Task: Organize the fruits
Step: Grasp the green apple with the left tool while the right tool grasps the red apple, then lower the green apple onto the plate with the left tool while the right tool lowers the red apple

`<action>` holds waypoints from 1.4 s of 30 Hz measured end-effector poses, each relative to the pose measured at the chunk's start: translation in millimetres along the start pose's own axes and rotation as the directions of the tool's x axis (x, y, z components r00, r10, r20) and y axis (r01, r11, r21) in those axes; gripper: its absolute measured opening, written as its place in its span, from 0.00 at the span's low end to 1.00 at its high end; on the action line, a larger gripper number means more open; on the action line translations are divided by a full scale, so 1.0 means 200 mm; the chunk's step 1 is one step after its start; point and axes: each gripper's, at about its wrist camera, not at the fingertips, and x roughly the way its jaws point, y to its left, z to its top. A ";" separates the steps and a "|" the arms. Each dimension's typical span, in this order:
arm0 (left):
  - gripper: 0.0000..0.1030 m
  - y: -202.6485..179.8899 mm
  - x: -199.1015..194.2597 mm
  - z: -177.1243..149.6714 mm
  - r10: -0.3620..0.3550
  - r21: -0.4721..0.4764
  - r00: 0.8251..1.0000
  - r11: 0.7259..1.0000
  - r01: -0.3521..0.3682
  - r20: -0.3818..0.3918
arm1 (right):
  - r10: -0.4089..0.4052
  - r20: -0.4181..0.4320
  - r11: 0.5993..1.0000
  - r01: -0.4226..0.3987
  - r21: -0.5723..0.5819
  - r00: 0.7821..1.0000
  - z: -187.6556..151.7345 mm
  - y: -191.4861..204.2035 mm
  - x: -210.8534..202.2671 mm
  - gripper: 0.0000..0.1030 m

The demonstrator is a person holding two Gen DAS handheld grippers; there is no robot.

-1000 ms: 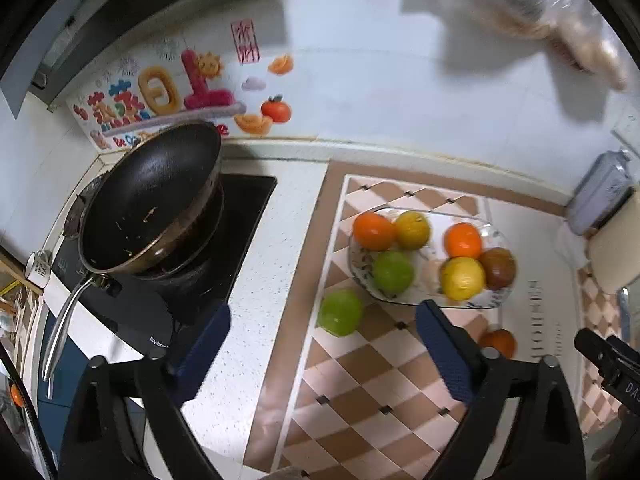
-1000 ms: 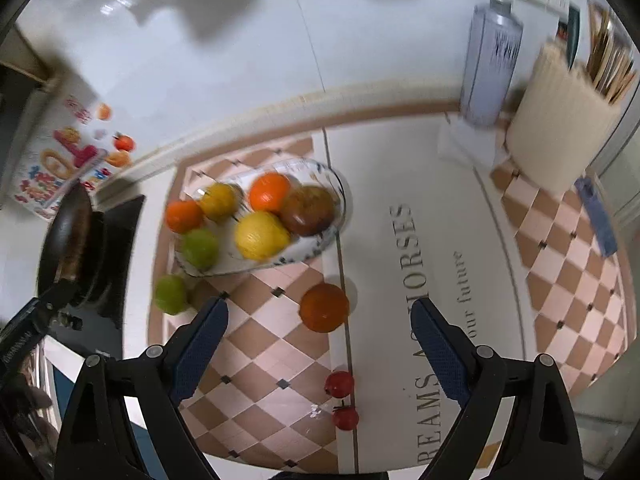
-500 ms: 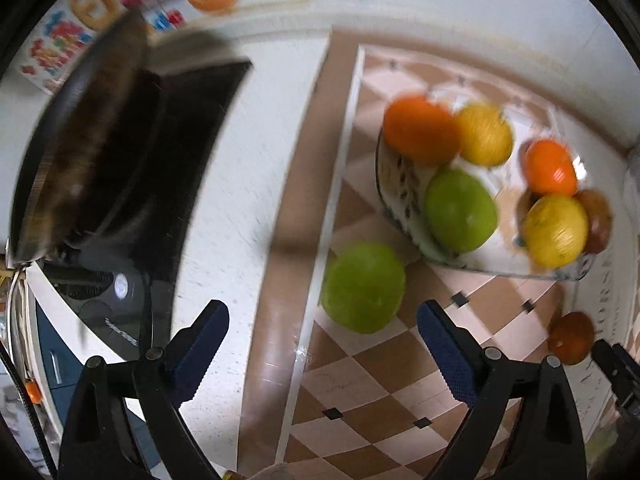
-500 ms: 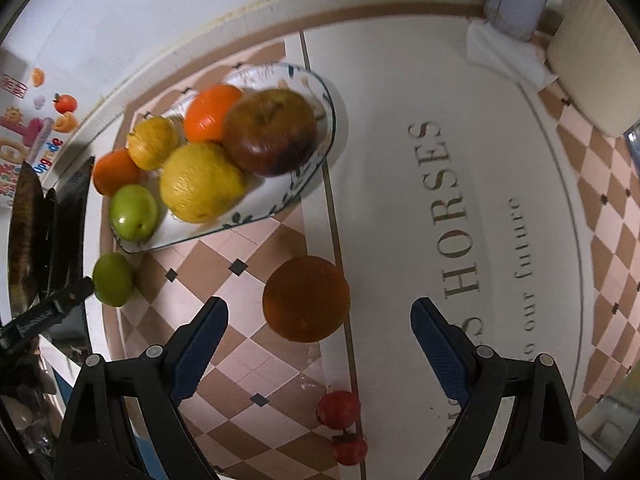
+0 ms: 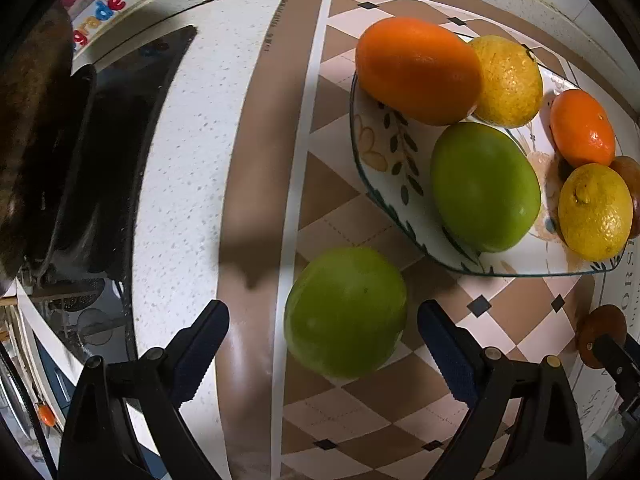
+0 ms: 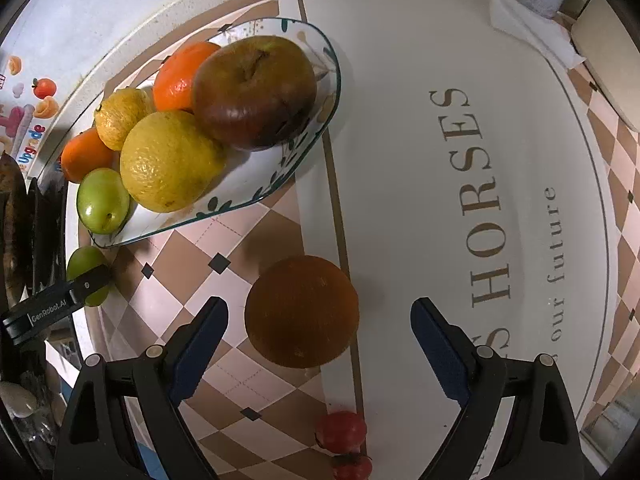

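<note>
Left gripper (image 5: 322, 336): jaws wide apart, straddling a loose green fruit (image 5: 346, 312) on the mat (image 5: 360, 412), pads clear of it. Right gripper (image 6: 318, 334): jaws likewise spread around a brown-orange fruit (image 6: 302, 312) on the mat, not touching. Nearest the right camera, two small red fruits (image 6: 342, 432), possibly tomatoes. Beyond, the plate (image 6: 256, 184) carries two oranges, two lemons, a green fruit and a dark apple (image 6: 254, 92). Far left, a pan (image 5: 28, 128).
</note>
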 end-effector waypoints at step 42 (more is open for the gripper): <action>0.53 -0.33 -0.09 -0.41 -0.166 0.090 0.986 0.982 0.166 -0.010 | 0.115 -0.030 0.988 -0.117 -0.101 0.993 -0.14 0.07 0.06 0.56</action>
